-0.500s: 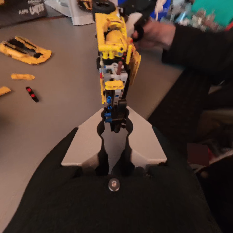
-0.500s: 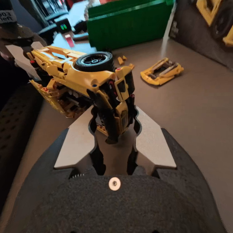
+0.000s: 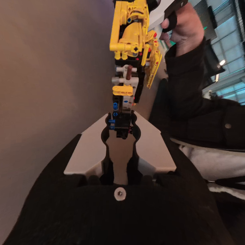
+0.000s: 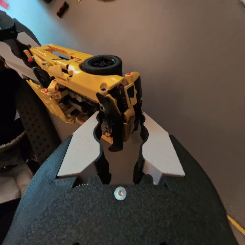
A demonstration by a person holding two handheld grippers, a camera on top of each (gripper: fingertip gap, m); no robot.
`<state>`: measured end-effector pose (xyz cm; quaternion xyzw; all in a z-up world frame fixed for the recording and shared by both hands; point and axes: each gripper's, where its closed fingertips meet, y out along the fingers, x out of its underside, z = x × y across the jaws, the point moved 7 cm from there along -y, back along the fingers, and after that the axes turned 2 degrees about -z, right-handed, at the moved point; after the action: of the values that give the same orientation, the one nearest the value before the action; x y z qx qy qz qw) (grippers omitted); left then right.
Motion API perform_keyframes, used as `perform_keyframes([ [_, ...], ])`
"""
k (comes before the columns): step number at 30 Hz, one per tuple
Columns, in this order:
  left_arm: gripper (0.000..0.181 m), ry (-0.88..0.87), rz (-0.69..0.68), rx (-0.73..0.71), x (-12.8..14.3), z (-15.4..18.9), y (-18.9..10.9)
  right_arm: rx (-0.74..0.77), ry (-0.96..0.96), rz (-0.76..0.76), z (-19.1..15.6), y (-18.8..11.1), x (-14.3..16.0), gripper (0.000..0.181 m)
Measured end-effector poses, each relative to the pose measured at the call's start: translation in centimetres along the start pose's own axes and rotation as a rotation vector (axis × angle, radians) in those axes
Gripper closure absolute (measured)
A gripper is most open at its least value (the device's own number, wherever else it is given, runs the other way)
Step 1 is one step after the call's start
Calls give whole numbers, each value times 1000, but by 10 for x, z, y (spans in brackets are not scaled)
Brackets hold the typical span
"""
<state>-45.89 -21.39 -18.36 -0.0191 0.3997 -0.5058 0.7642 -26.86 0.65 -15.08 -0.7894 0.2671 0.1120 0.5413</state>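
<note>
I look along my left claw [image 3: 121, 119] first. Its two white fingers [image 3: 92, 143] are pinching the black end of the yellow toy car [image 3: 128, 43], low in the middle of the frame. The car runs straight up from there to the top edge, off the table, with little blue pegs and white bits showing on its bare frame. The brown table [image 3: 53, 79] fills the left side of the frame behind it. In the upper right a hand [image 3: 185, 30] in a black sleeve [image 3: 185, 86] holds my other claw's handle, just beside the far end of the car.

Now I look along my right claw [image 4: 120, 119]. Its white fingers [image 4: 82, 145] are pinching the other end of the same car [image 4: 86, 82], right in the middle of the frame. A black curved piece of the car hangs down between the fingers. The car stretches away to the upper left, tipped on its side, with one black wheel [image 4: 103, 65] pointing up. At its far end, by the left edge, my left claw [image 4: 17, 53] grips it. The brown table [image 4: 185, 66] is behind everything. A small black piece with red dots [image 4: 62, 9] lies on it at the top left, well apart from the car. A thin yellow strip [image 4: 236, 225] peeks in at the lower right edge.
</note>
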Motion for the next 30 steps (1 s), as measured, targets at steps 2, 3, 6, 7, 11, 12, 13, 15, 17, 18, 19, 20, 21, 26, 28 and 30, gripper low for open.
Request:
perform_keyframes([
  [2, 145, 52, -16, -91, -5, -10, 1, 16, -14, 65, 10, 7, -8, 126],
  [3, 142, 75, -22, -146, -6, -16, 1, 27, -20, 91, 15, 12, -11, 126],
  [6, 140, 35, -78, -157, 2, -20, 6, 15, 12, 97, 25, 29, -14, 125],
  [7, 140, 28, -86, -125, 6, -18, 8, 4, 19, 102, 26, 30, -16, 125],
  [11, 141, 138, -167, -30, 29, 7, 17, 39, -117, 143, 24, 33, -19, 131],
  [12, 138, 166, -172, -33, 32, 10, 17, 46, -147, 148, 22, 35, -19, 133],
  [13, 132, 180, -173, -41, 34, 12, 16, 54, -166, 138, 22, 37, -18, 131],
  [15, 127, 192, -186, -79, 34, 10, 8, 84, -195, 132, 22, 37, -16, 120],
  [17, 123, 183, -179, -125, 34, 5, -3, 116, -229, 158, 18, 29, -13, 115],
  [18, 122, 176, -165, -143, 35, 3, -8, 145, -239, 175, 15, 23, -10, 115],
  [19, 122, 162, -145, -145, 35, 1, -10, 196, -250, 200, 13, 15, -8, 121],
  [20, 122, 143, -126, -135, 36, 0, -10, 252, -263, 231, 11, 8, -5, 124],
  [21, 122, 129, -120, -121, 36, 2, -9, 292, -275, 264, 6, 2, -3, 124],
  [26, 121, 305, -329, -54, 59, 39, 11, 221, -393, 540, -59, 0, 13, 128],
  [28, 120, 393, -418, -119, 63, 45, 10, 143, -445, 511, -89, 6, 28, 136],
  [30, 120, 404, -476, -189, 60, 46, 2, 41, -466, 468, -114, 15, 48, 141],
])
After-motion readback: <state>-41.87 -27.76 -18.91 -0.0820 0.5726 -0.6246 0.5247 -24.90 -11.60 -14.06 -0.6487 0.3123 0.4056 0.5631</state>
